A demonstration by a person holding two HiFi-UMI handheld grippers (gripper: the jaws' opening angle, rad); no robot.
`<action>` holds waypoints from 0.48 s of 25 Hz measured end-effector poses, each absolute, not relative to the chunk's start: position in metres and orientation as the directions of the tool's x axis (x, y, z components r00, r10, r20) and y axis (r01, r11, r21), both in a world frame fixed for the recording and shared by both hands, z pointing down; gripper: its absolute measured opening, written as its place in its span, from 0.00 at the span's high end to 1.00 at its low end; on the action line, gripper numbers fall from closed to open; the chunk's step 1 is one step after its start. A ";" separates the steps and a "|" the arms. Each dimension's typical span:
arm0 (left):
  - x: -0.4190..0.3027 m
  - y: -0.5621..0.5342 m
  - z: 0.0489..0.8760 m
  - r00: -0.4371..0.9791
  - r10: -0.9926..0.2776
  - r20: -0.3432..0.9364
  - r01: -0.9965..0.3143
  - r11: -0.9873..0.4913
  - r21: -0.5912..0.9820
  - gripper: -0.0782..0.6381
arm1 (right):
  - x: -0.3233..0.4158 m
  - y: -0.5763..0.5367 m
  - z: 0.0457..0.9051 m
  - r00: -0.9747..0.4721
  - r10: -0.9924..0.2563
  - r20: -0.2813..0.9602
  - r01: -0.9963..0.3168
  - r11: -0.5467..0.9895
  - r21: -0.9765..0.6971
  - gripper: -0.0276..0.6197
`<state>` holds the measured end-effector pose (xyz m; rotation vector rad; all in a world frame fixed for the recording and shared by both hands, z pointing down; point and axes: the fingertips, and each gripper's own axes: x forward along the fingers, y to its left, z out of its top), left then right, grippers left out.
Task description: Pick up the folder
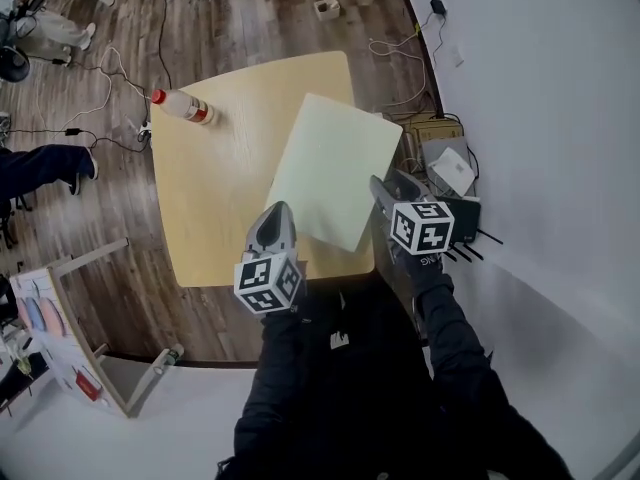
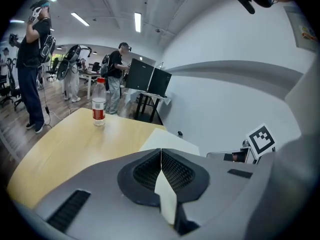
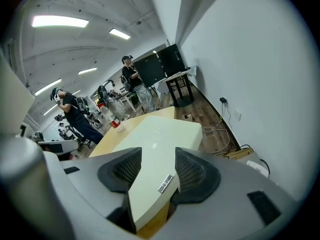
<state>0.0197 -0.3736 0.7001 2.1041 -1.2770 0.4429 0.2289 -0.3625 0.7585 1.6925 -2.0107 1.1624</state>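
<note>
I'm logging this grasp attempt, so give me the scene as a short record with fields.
table: tan top
folder: pale green, flat on the table, one side past the edge nearest the right gripper
bottle: upright, red cap and label, at the table's far side
left hand-held gripper: jaws together, by the folder's near left edge
right hand-held gripper: jaws apart, folder's near edge between them, not clamped
task: folder not yet lifted

Black jacket point(image 1: 350, 393), black sleeves point(image 1: 455, 343)
</note>
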 end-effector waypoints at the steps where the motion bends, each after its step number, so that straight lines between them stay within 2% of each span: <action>1: 0.022 -0.375 0.704 0.474 -0.665 0.577 -0.880 -0.331 0.341 0.84 | 0.233 -0.364 0.766 -0.283 -0.701 0.654 -0.910 -0.020 -0.415 0.60; 6: 0.032 -0.380 0.722 0.480 -0.645 0.594 -0.877 -0.337 0.342 0.84 | 0.249 -0.372 0.801 -0.302 -0.705 0.642 -0.853 -0.101 -0.512 0.44; 12: 0.031 -0.383 0.736 0.475 -0.632 0.612 -0.880 -0.335 0.336 0.84 | 0.258 -0.378 0.828 -0.312 -0.703 0.639 -0.798 -0.171 -0.577 0.37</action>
